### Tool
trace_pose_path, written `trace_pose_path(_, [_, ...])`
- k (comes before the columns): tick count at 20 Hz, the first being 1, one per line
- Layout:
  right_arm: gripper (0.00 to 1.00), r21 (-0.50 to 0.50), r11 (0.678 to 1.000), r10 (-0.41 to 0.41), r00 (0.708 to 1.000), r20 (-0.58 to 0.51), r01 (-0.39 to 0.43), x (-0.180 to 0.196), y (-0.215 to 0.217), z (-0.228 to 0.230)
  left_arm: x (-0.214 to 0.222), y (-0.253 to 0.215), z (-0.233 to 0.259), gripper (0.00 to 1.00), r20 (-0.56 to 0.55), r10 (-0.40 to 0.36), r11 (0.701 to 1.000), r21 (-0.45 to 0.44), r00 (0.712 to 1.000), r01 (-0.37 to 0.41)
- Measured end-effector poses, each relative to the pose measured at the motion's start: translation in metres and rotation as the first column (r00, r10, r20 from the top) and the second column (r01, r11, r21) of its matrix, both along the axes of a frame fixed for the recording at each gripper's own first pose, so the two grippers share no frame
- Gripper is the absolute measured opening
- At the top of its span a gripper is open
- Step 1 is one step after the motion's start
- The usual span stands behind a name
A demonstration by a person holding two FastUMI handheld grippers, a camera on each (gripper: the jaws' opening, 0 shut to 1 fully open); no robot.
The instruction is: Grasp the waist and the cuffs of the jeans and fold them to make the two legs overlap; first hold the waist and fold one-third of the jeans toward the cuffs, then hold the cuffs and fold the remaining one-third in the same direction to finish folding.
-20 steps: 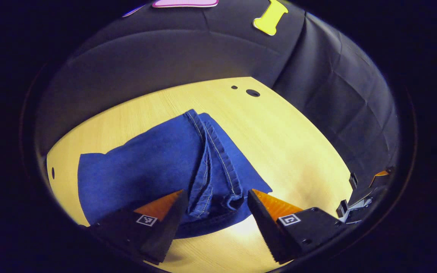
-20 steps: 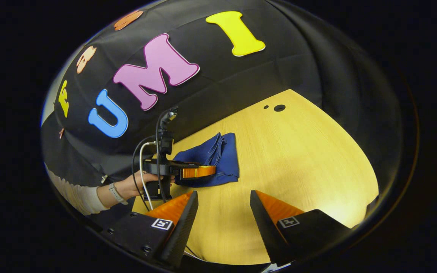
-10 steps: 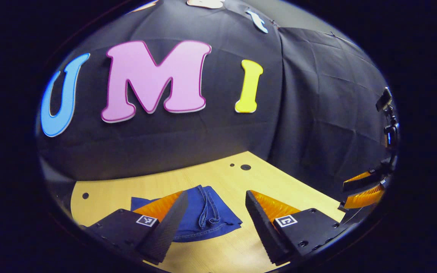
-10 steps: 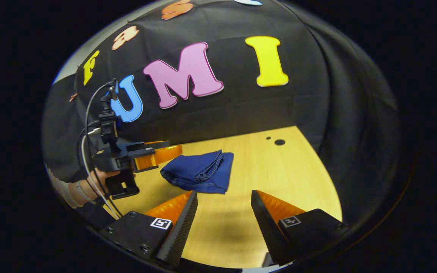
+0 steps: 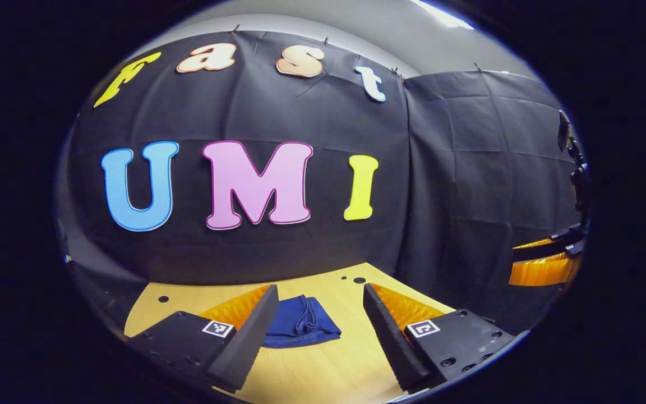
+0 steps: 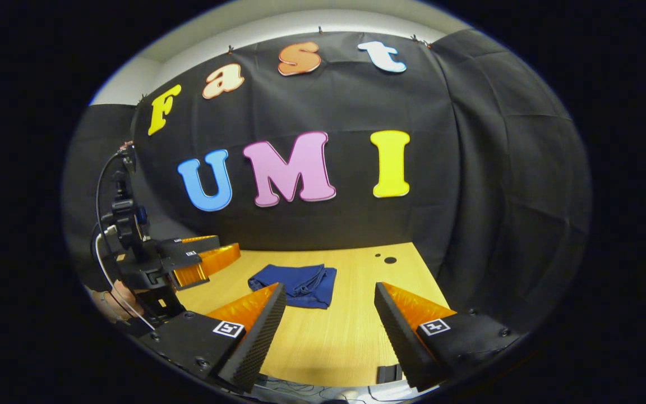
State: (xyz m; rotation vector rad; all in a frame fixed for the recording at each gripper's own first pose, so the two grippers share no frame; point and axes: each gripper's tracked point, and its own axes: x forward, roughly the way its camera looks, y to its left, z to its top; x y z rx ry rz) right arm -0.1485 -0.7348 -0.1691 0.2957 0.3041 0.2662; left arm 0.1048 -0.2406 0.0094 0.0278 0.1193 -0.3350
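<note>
The folded jeans lie on the wooden table near the black cloth wall. The left gripper and right gripper both gape wide, empty, seemingly well above the table.

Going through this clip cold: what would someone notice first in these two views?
The folded jeans stand out: a compact blue bundle lying alone mid-table on the pale wooden table, toward the black cloth wall. Next, both grippers hang open and empty, the right gripper framing the bundle from the near side. The left gripper sits off to that view's left, held by a hand, apart from the jeans.
</note>
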Motion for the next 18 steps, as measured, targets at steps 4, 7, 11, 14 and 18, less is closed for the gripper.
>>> trace_pose_path(4, [0.97,-0.008,1.000,-0.018,0.994,0.109,0.019,0.001,-0.026,0.040,-0.019,-0.015,0.032,0.97,0.047,0.023,1.000,-0.021,0.999,-0.022])
trace_pose_path(7, [0.96,0.009,1.000,0.009,0.989,0.149,-0.011,0.004,-0.040,0.059,-0.036,-0.015,0.052,0.96,0.068,0.096,0.994,-0.057,0.993,-0.092])
trace_pose_path(11, [0.96,-0.014,1.000,0.013,0.981,0.194,-0.010,0.012,-0.065,0.059,-0.067,0.005,0.069,0.96,0.117,0.211,0.977,0.003,0.971,-0.213])
trace_pose_path(14, [0.96,-0.046,0.999,0.015,0.973,0.231,-0.004,0.023,-0.070,0.064,-0.096,0.008,0.083,0.97,0.132,0.239,0.971,-0.009,0.962,-0.240])
trace_pose_path(18, [0.97,-0.127,0.991,0.013,0.936,0.351,0.034,0.045,-0.066,0.087,-0.119,0.043,0.097,0.98,0.180,0.357,0.933,-0.015,0.917,-0.360])
